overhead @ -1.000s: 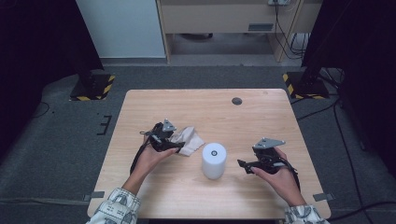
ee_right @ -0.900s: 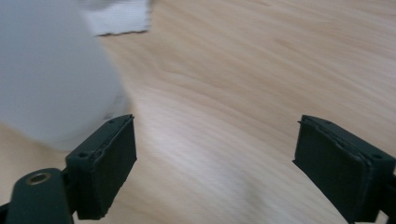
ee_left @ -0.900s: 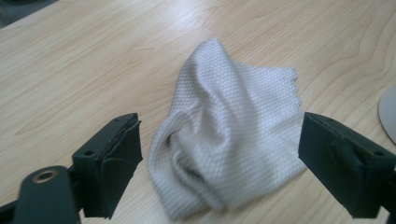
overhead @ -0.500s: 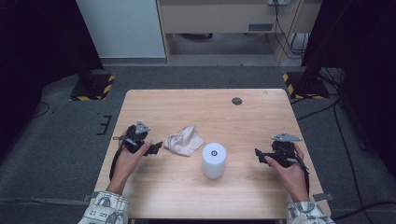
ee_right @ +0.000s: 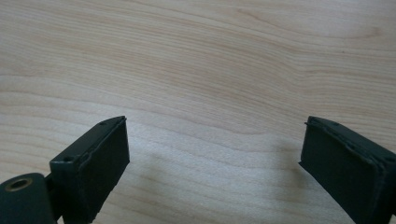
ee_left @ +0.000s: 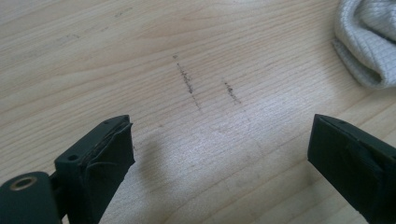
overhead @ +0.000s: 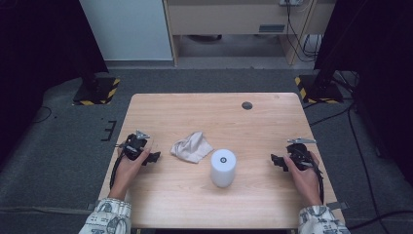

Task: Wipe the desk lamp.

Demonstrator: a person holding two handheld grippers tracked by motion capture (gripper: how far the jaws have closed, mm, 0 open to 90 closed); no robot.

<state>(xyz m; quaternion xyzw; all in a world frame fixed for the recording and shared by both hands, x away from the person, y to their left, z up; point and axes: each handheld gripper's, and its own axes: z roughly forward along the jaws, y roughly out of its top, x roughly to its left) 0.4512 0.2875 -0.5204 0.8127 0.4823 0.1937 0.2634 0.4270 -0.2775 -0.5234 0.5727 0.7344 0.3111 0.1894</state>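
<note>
Left gripper (overhead: pixel 155 157) sits at the bench's (overhead: pixel 204 112) left edge, jaws wide apart, nothing between them. The cloth (overhead: pixel 191 146) lies crumpled just right of it, not touching; its corner (ee_left: pixel 369 42) shows in the left gripper view. A white cylinder (overhead: pixel 223 167) stands upright near centre, right of the cloth. Right gripper (overhead: pixel 274 161) hovers at the right edge, jaws spread over bare wood.
</note>
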